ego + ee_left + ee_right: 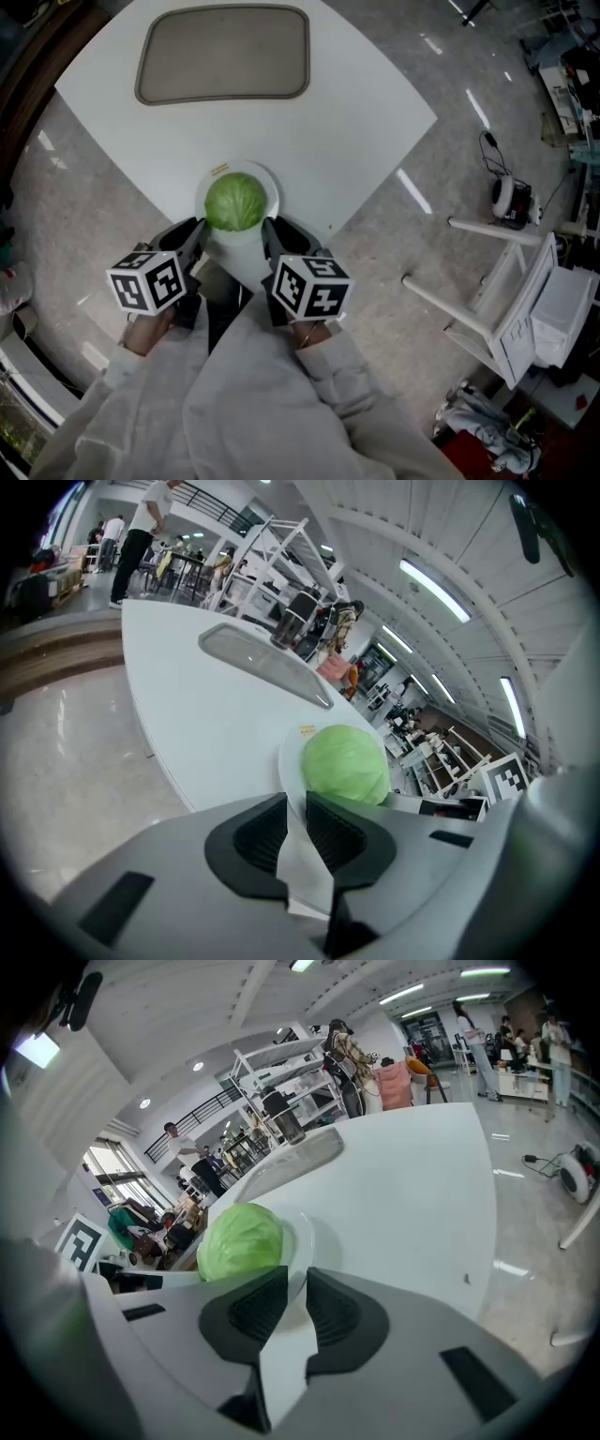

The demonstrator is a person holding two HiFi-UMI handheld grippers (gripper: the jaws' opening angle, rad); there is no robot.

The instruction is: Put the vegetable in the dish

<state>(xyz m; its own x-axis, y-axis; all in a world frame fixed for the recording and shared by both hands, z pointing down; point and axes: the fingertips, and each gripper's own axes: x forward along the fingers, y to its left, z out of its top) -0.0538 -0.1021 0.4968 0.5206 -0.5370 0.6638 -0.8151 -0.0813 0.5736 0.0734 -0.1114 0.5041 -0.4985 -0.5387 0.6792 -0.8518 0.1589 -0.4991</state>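
Note:
A round green cabbage [234, 202] lies in a white dish [266, 180] near the table's close corner. My left gripper [199, 228] is shut on the dish's left rim and my right gripper [269, 230] is shut on its right rim. In the left gripper view the white rim [286, 761] runs between the dark pads of the left gripper [296, 803], with the cabbage [345, 763] just beyond. In the right gripper view the rim [302, 1241] is pinched the same way by the right gripper [297, 1279], beside the cabbage [239, 1239].
A grey rectangular tray [223, 53] lies at the far end of the white table [356, 122]. A small yellow label [219, 170] sits just behind the dish. On the floor to the right are a white frame [506, 300] and a small device with a cable [511, 199].

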